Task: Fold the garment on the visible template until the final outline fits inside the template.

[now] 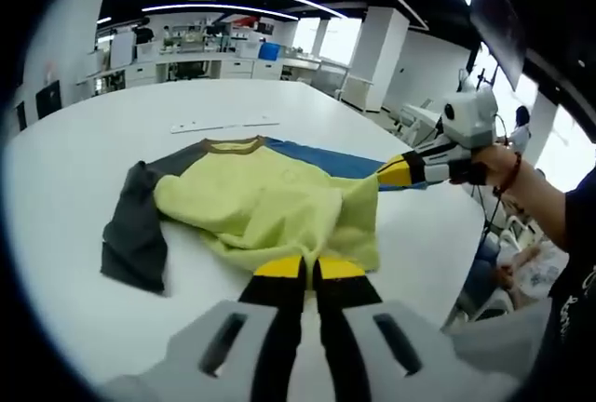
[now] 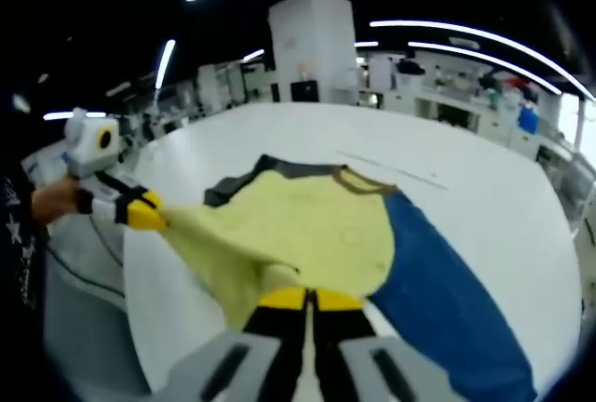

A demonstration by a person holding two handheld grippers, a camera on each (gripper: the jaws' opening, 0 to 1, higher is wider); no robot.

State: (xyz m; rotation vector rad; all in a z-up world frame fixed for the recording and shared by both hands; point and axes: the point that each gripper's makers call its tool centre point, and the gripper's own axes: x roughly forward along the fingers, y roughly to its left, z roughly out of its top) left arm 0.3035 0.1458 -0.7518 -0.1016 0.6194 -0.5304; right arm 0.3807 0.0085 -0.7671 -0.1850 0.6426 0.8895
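Observation:
A yellow shirt [image 1: 265,202] with dark grey sleeves [image 1: 135,225] and a brown collar lies on a blue template sheet [image 1: 317,158] on the white table. My left gripper [image 1: 310,270] is shut on the shirt's near hem, which is lifted and folded toward the collar. My right gripper [image 1: 399,171] enters from the right, pinching the hem's other corner. In the right gripper view, my right gripper [image 2: 307,300] is shut on the yellow shirt [image 2: 307,225], with the blue template [image 2: 447,290] bare on the right. The left gripper [image 2: 147,212] holds the stretched corner at the left.
The white table [image 1: 84,160] is wide, and its edge curves close by on the right [image 1: 466,234]. Thin white strips [image 1: 223,126] lie beyond the collar. A person's hand [image 1: 494,165] holds the right gripper. Desks and shelves stand far behind.

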